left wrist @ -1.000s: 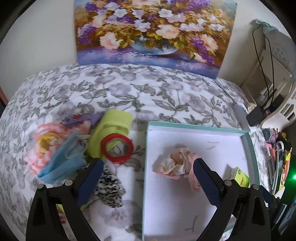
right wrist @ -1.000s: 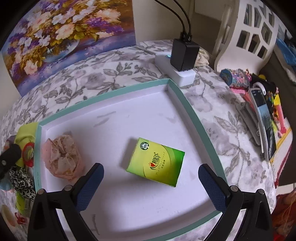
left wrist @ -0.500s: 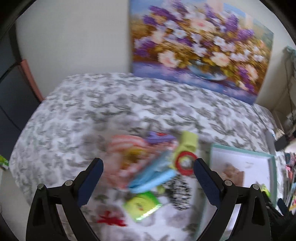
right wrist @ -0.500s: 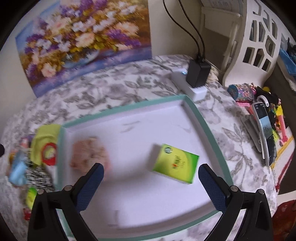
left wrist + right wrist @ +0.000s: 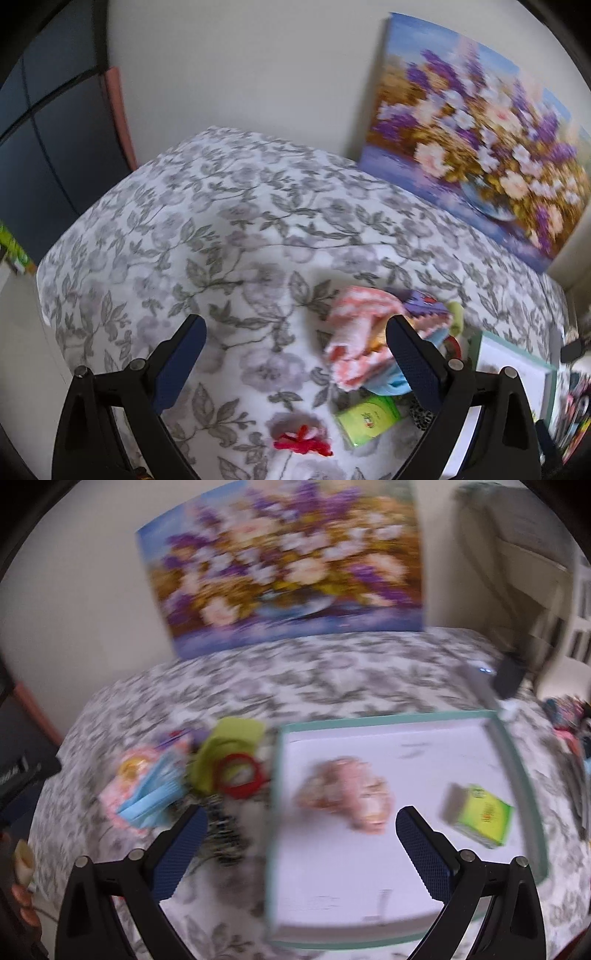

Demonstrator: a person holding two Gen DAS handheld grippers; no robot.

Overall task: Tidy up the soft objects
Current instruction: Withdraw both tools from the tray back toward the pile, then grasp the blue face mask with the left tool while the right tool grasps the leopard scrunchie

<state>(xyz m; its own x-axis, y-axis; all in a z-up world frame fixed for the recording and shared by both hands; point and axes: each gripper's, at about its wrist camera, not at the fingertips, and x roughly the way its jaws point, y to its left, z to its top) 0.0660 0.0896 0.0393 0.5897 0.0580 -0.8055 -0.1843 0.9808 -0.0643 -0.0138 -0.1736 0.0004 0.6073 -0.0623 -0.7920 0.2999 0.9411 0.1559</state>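
Observation:
A white tray with a teal rim [image 5: 517, 768] lies on the floral cloth and holds a crumpled pink cloth [image 5: 347, 797] and a green tissue pack [image 5: 480, 814]. Left of the tray sits a pile: pink-and-white knit cloth [image 5: 354, 332], blue face mask [image 5: 151, 797], yellow-green cloth [image 5: 229, 738], red ring [image 5: 240, 775], black-and-white scrunchie [image 5: 221, 834]. A second green pack [image 5: 367, 419] and red yarn [image 5: 303, 443] lie nearer. My left gripper [image 5: 295, 358] hangs open over bare cloth left of the pile. My right gripper [image 5: 299, 853] is open above the tray's left edge. Both hold nothing.
A flower painting [image 5: 476, 129] leans on the wall behind the table. A charger and power strip [image 5: 506, 679] sit at the back right, with clutter [image 5: 576, 716] beyond the tray. The table's left edge [image 5: 48, 280] drops off near a dark cabinet [image 5: 44, 129].
Both cameras swung left and pulled back. The left gripper went from over the tray and pile to the cloth left of the pile. The right gripper went from over the green pack to the tray's left edge.

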